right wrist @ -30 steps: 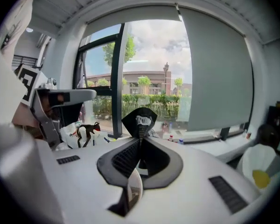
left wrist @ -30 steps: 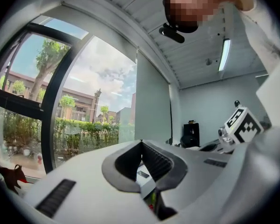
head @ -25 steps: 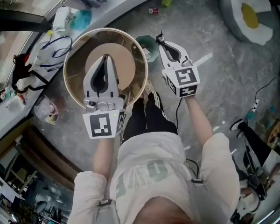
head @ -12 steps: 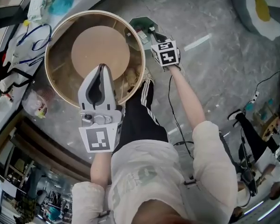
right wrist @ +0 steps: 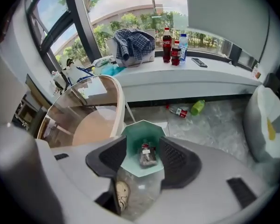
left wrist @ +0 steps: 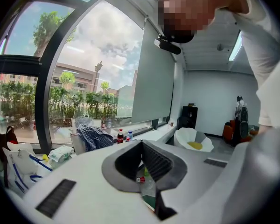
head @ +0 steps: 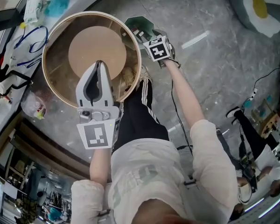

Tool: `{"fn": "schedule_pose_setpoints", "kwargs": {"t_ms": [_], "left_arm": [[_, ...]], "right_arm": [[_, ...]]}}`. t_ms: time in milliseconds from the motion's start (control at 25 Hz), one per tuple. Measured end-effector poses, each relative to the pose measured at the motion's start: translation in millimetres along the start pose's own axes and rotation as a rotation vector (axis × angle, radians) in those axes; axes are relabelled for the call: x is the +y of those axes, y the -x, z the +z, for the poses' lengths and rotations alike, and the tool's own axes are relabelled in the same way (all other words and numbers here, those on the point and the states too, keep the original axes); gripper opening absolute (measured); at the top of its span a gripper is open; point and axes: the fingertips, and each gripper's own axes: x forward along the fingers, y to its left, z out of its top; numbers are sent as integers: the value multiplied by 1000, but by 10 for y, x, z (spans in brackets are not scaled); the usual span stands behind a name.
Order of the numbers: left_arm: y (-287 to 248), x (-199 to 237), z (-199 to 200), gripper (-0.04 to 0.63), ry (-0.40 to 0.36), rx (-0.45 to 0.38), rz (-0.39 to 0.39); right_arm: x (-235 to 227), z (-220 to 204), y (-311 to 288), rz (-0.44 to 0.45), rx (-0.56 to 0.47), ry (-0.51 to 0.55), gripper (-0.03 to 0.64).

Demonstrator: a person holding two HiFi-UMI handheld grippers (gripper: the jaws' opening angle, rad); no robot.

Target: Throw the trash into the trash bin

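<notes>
A green trash bin [head: 134, 24] stands on the floor beside the round glass table [head: 45, 76]. My right gripper [head: 148, 36] points steeply down over the bin. In the right gripper view the bin [right wrist: 142, 133] shows between the pads. A small piece of trash [right wrist: 148, 155] lies at its bottom. The jaws of the right gripper [right wrist: 143, 157] are opening and the pads touch nothing. My left gripper [head: 99, 65] hovers over the table's near edge, tips together and empty. The left gripper [left wrist: 142, 146] points about level toward the window sill.
A red can [right wrist: 179, 111] and a green bottle [right wrist: 198, 107] lie on the floor under the window sill [right wrist: 196, 71]. An egg-shaped cushion [head: 259, 6] sits at the far right. The person's legs and a tan slipper [right wrist: 122, 195] are close to the bin. Cables trail at right.
The right gripper has dropped down over the green bin and tipped steeply downward. The left gripper has sunk lower over the table's near edge.
</notes>
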Motion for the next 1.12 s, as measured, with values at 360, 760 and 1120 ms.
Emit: {"fn": "schedule_pose_setpoints", "kwargs": {"t_ms": [360,760,1120], "left_arm": [[193,-159,405,11,-12,-62,10],[887,-273,1663,11,-82,-282,129],[1546,-158,2365,11,-220,-414,241]], "right_arm": [[-46,283,628,-10,-55,39,221],[159,1622,2145,-6,-358,48,219],[1243,2901,4108,121,-848,194,201]]}}
